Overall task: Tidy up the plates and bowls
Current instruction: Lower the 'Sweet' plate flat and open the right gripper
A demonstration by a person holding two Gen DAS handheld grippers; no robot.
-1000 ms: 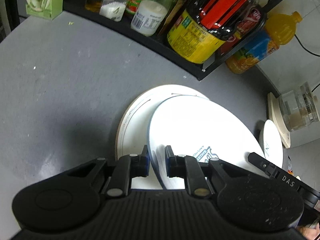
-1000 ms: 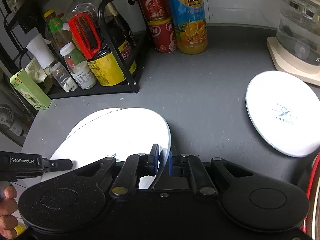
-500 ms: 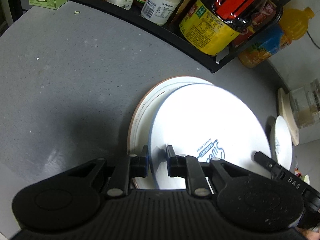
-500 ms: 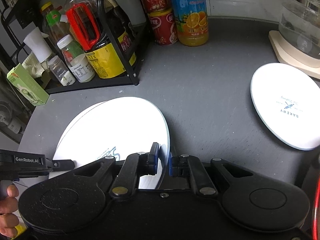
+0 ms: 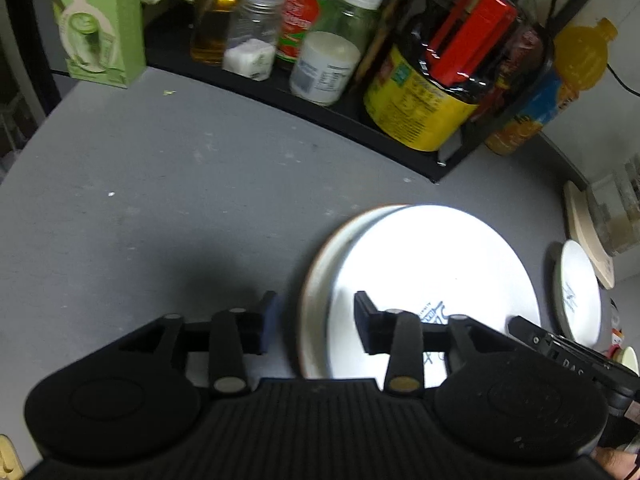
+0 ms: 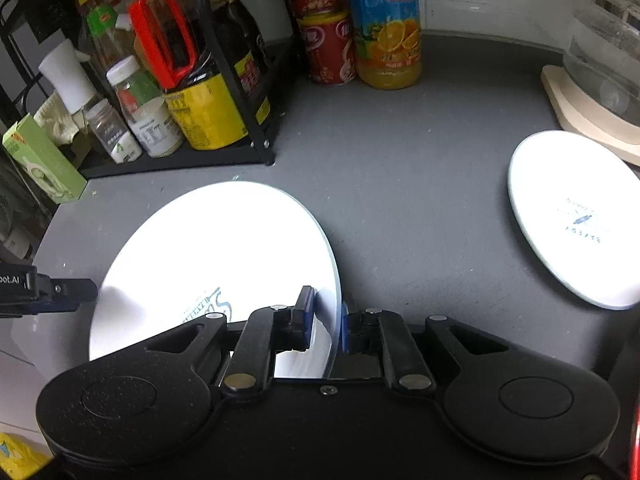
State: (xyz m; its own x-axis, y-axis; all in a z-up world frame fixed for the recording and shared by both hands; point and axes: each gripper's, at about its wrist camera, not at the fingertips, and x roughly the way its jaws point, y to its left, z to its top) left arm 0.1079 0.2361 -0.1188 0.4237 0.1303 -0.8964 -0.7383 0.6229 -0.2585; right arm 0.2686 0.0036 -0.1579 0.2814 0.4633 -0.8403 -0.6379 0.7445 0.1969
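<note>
On a grey counter (image 6: pixel 400 168), the right gripper (image 6: pixel 326 322) pinches the rim of a white plate (image 6: pixel 216 256), fingers closed to a narrow gap around the edge. That plate lies over a brown-rimmed plate (image 5: pixel 320 264). The left gripper (image 5: pixel 314 320) stands wide open, its fingers straddling the stack's near rim and gripping nothing. A second white plate (image 6: pixel 576 216) lies well apart at three o'clock, near a kettle base (image 6: pixel 584 116). A bottle rack (image 6: pixel 224 80) stands at eleven o'clock.

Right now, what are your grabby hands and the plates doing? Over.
Left gripper open, fingers straddling stack's rim. Right gripper shut on top plate, over bottom plate. Third plate apart, right. Nothing blocking.
</note>
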